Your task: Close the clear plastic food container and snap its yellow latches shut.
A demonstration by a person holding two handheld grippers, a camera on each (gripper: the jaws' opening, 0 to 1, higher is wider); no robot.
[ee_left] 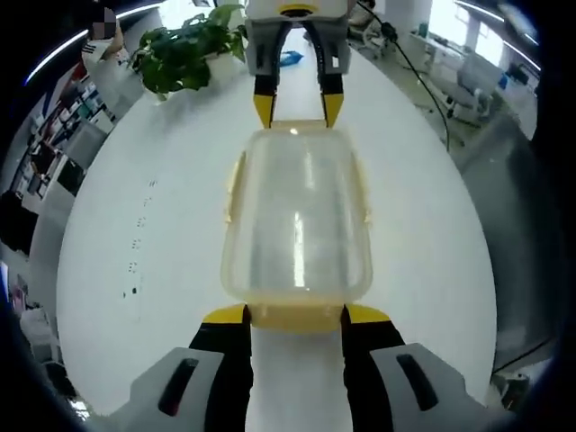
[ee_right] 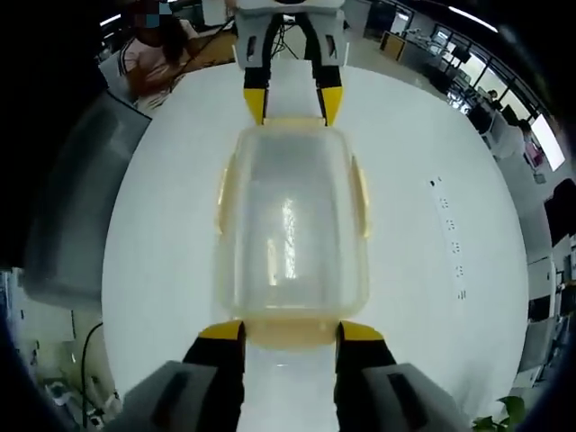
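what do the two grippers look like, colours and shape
Both look alike. The left gripper has two black jaws with yellow tips, rising from pale grey housings with dark oval slots. The right gripper has the same black jaws, yellow tips and grey housings.

Left gripper (ee_left: 295,314), jaws spread, yellow tips level at its near end, right gripper (ee_right: 290,331), jaws spread, yellow tips level, the two grippers facing each other from opposite ends
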